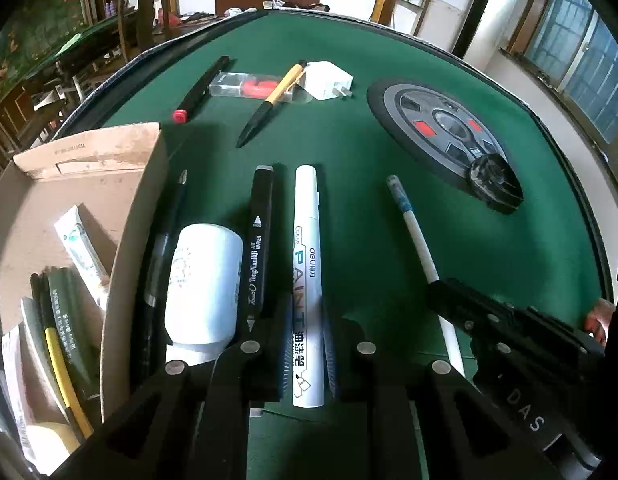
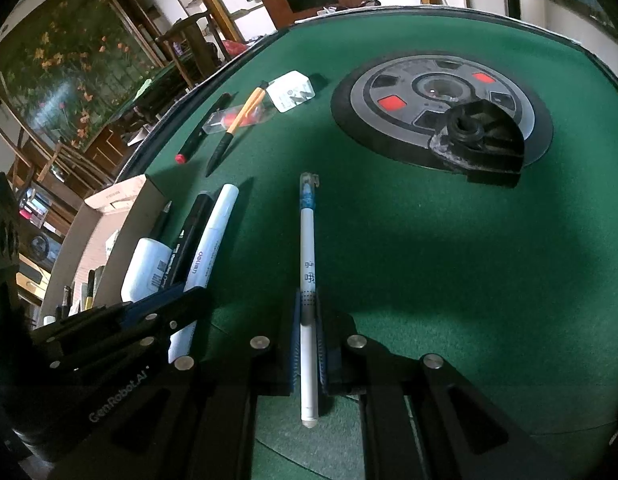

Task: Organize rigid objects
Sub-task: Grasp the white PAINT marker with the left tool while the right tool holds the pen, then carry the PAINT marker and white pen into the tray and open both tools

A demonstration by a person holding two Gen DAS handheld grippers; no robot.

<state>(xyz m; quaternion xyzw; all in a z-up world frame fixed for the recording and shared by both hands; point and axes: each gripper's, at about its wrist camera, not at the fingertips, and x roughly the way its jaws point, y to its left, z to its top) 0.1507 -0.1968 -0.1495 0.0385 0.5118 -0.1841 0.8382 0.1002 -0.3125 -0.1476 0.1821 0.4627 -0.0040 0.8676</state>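
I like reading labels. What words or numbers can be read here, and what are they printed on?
"deli", "PAINT", "S558": white paint marker between the left claw's pads.
"TongYinHiJi ART MARKER", "TouchO": black marker.
"GenRobot.AI": left claw body, right wrist view.
"DAS": right claw body, left wrist view.
Chinese print on the white pen, bottle and box contents: unreadable.

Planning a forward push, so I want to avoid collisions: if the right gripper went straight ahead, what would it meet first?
Beyond the white pen that the right gripper straddles, bare green felt follows; the way looks free, though depth is unclear.
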